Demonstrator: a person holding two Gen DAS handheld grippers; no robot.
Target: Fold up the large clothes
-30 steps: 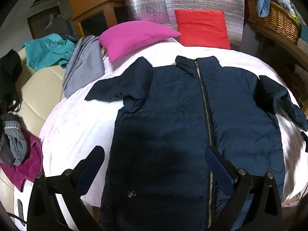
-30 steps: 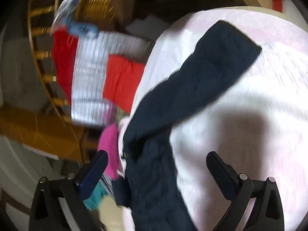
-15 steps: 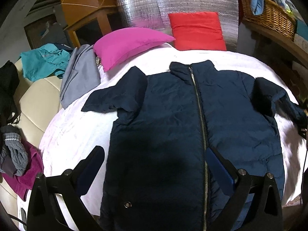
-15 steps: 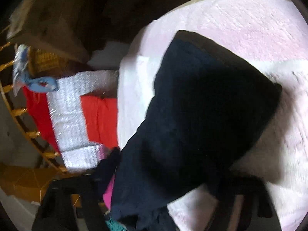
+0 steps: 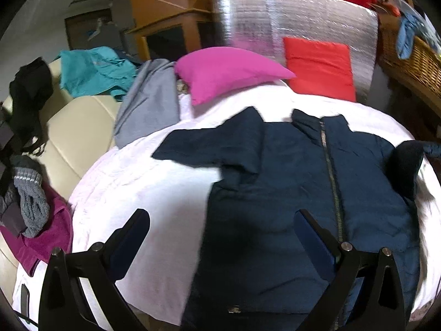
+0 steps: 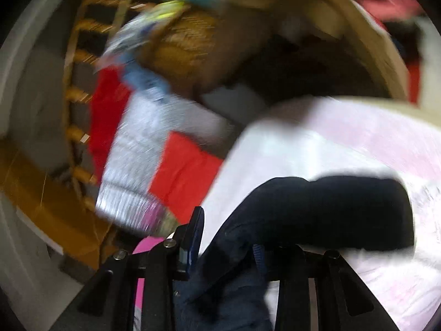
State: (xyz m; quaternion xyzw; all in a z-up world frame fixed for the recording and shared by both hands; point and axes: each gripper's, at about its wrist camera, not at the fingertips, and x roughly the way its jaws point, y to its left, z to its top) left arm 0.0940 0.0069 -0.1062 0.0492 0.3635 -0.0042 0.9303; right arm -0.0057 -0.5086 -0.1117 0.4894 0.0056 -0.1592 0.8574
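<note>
A dark navy zip-up jacket lies face up on the white bed, collar toward the pillows, its left sleeve spread out flat. Its right sleeve is lifted off the bed at the right edge. My left gripper is open and empty, hovering above the jacket's lower left side. In the blurred right wrist view my right gripper is shut on the jacket's right sleeve, which bends over above the bed.
A pink pillow and a red cushion lie at the head of the bed against a silver foil panel. Grey and teal clothes lie on the cream sofa at left. A wicker basket stands at right.
My right gripper has closed on the right sleeve and lifted it from the bed. My left gripper has shifted left, so the jacket sits further right in its view.
</note>
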